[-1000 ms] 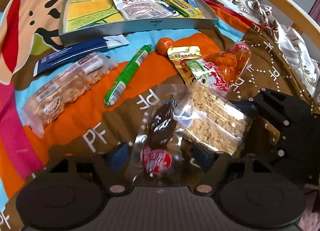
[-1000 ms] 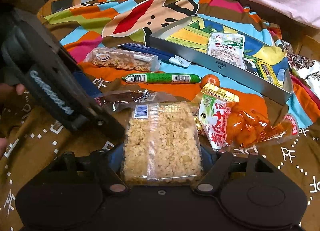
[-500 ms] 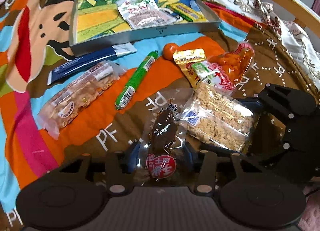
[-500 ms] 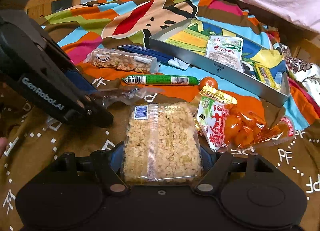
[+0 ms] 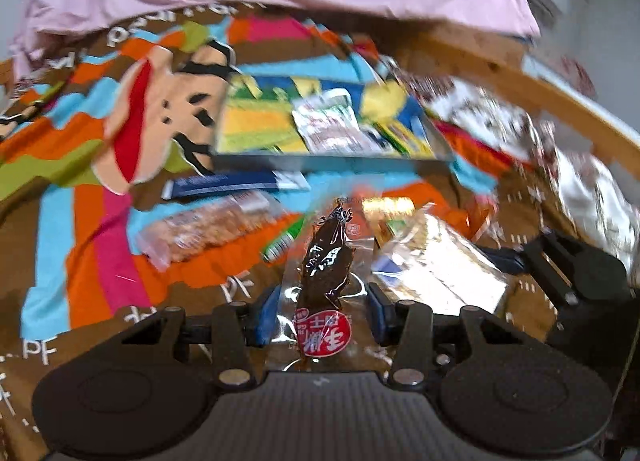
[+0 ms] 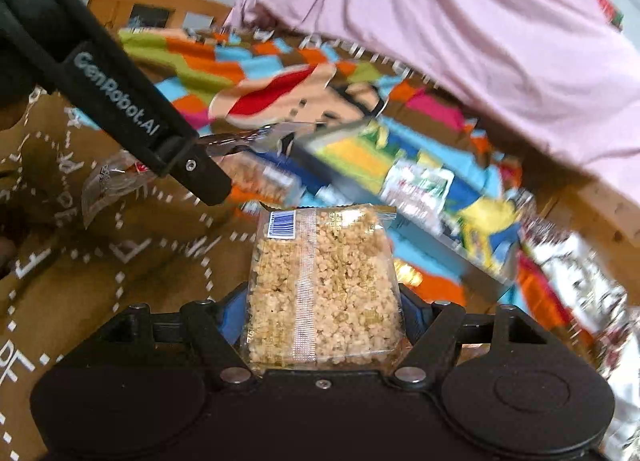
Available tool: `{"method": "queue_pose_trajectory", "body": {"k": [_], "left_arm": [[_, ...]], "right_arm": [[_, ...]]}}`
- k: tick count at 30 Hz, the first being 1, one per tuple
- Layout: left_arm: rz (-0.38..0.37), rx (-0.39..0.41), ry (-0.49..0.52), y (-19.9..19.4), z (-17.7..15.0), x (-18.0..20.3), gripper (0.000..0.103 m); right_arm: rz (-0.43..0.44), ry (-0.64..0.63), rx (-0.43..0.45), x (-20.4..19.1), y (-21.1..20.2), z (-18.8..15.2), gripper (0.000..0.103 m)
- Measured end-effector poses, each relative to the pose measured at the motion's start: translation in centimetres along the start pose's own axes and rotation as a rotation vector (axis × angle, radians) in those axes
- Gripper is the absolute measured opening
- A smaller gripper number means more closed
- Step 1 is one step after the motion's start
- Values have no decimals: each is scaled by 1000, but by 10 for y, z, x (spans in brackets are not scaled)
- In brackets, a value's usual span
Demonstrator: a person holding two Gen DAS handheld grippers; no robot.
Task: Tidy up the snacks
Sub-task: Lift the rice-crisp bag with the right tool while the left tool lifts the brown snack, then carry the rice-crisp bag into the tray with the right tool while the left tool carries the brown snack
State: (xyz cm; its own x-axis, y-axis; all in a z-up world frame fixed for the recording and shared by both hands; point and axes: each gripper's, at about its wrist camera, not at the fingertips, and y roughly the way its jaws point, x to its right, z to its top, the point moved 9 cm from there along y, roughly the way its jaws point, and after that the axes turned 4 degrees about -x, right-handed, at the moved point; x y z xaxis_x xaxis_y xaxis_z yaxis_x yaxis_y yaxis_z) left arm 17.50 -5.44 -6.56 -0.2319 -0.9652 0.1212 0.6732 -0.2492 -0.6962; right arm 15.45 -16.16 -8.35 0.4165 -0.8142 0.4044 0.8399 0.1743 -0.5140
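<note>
A: Between the jaws of the left hand-held gripper [image 5: 320, 315] sits a clear packet [image 5: 326, 273] with a dark brown snack inside and a red round label at its near end. The blue pads press on its crinkled sides, so it is clamped, and the packet looks clear of the bedspread [image 5: 84, 229].

B: And the right hand-held gripper [image 6: 324, 321]?

A: Clamped on the wide pack of puffed rice cake [image 6: 324, 285], barcode end pointing away. Its jaws stand wide only because the pack is wide.

B: How should the carry go?

A: My judgement: keep both grips steady and level, bring each packet over the tray [image 5: 332, 161] before letting go, and keep the two grippers apart, since the left one crosses close in front in the right wrist view. The clear film is slippery, so a loose hold may let the dark snack slide out.

B: What is already in the tray?

A: A pale printed packet [image 5: 328, 127] lies in it, with something yellow-green [image 5: 404, 137] beside it toward the right. The picture is blurred, so I cannot tell more. The left part of the tray looks free.

B: And outside it?

A: On the bedspread: a dark blue packet [image 5: 236, 184] just in front of the tray wall, a nut bar [image 5: 212, 227] nearer, a green stick [image 5: 284, 239], and a gold pouch [image 5: 386, 209].
</note>
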Motion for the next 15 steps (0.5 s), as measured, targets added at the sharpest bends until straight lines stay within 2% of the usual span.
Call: {"method": "queue_pose_trajectory", "body": {"k": [3,8,15], "left_arm": [[36,35,-26,-5,10,-8,49],[50,107,-93,-13,26,-10,49],[31,202,-155,-4,66,6,49]], "right_arm": [[-35,24,68,12,-9,8,75],[-86,83,165,35,-23,21,75],[-140,111,225,62,-39,28,75]]}}
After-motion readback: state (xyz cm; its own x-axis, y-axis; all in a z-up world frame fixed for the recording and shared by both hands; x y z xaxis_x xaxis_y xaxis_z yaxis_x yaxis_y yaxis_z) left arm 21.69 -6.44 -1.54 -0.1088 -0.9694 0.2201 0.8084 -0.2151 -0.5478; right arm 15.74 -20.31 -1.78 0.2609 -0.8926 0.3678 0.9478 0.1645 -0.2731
